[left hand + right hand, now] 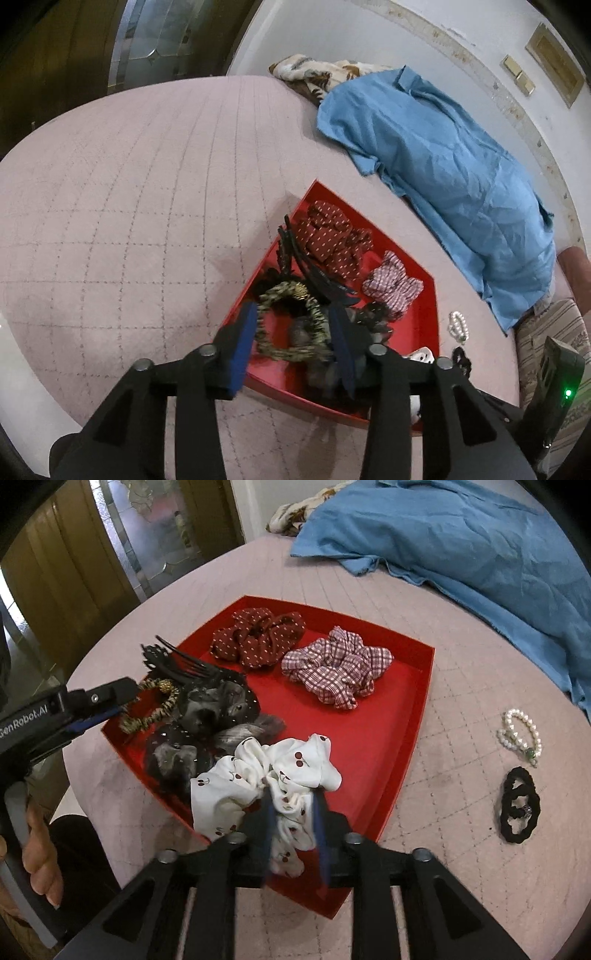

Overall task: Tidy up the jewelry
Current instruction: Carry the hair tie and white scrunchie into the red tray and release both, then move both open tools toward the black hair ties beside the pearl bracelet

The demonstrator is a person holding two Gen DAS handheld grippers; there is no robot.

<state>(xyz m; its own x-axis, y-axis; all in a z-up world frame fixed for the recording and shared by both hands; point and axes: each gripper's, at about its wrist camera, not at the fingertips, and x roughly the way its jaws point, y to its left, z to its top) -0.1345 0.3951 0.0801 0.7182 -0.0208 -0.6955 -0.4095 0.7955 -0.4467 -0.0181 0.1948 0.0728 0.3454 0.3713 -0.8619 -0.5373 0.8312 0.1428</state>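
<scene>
Sorting is mid-way: the left hand-held gripper (291, 332) hangs spread around the leopard scrunchie (291, 325) in the red tray (413, 716); the right hand-held gripper (295, 812) pinches the cherry scrunchie (266, 775) at the tray's near edge. Probably next: release, then fetch the pearl bracelet (521, 734) and black hair tie (519, 805) lying on the bed (443, 775)

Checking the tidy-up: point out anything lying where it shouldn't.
Two pieces lie outside the red tray, on the pink quilt to its right: a pearl bracelet and a black hair tie. Everything else sits in the tray.
</scene>
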